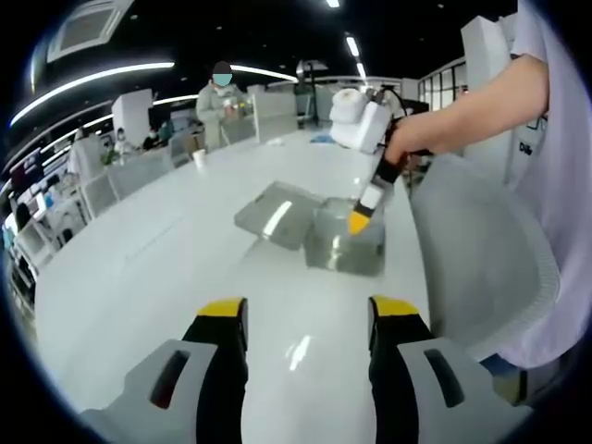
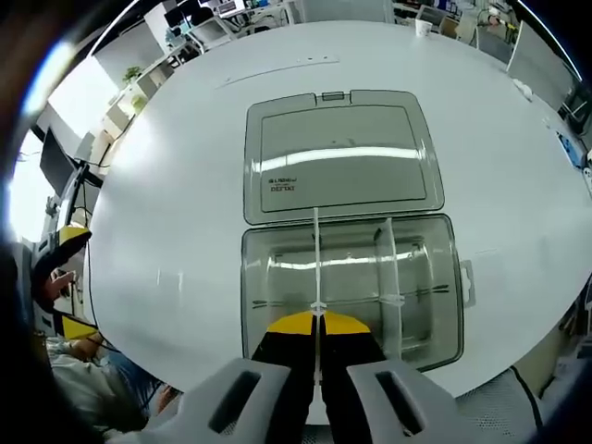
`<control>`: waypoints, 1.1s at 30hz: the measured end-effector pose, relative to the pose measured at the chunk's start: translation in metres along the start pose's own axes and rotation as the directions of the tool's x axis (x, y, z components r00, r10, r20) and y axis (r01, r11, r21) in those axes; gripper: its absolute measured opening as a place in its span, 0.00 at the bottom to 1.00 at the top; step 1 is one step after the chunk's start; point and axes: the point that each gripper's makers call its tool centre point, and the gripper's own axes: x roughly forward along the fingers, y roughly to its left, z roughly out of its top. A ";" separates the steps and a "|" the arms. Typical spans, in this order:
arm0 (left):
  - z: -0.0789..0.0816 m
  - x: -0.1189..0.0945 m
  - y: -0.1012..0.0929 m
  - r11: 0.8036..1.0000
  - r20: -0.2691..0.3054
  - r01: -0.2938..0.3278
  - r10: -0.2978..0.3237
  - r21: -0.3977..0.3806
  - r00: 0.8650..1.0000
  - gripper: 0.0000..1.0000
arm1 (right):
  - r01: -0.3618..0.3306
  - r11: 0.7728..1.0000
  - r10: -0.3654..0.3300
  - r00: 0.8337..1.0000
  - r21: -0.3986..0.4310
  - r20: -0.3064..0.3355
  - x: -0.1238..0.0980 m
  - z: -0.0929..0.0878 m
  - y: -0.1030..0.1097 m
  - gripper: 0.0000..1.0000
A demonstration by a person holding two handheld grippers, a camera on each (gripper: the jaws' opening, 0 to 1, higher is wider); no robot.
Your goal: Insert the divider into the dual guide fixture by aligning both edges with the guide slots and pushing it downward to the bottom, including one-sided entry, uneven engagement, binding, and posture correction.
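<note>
Right gripper (image 2: 317, 326): jaws pinching thin clear divider (image 2: 315, 250) edge-on over the open clear box (image 2: 444, 277), apparently entering slots; keep it vertical, press evenly. Left gripper (image 1: 307, 319): jaws wide, empty.

White table (image 2: 166, 185), clear hinged box (image 2: 351, 287) on it, lid (image 2: 338, 153) lying open flat
</note>
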 end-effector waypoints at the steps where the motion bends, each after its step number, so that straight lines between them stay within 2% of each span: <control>1: 0.000 0.000 0.000 1.000 -0.002 0.000 0.000 0.001 1.000 0.50 | -0.002 1.000 0.002 1.000 -0.001 -0.001 0.001 0.000 -0.001 0.00; 20: 0.001 -0.001 0.002 1.000 -0.001 -0.004 0.004 -0.006 1.000 0.49 | -0.010 1.000 0.010 1.000 -0.026 -0.005 0.000 0.000 -0.002 0.00; 22: 0.001 -0.001 0.003 1.000 -0.001 -0.004 0.004 -0.006 1.000 0.49 | 0.002 0.999 -0.002 1.000 -0.048 -0.005 -0.001 0.001 -0.004 0.00; 33: 0.003 -0.002 0.002 1.000 0.002 0.006 -0.006 0.003 1.000 0.51 | -0.001 0.999 0.001 1.000 -0.035 -0.009 0.003 -0.002 0.001 0.00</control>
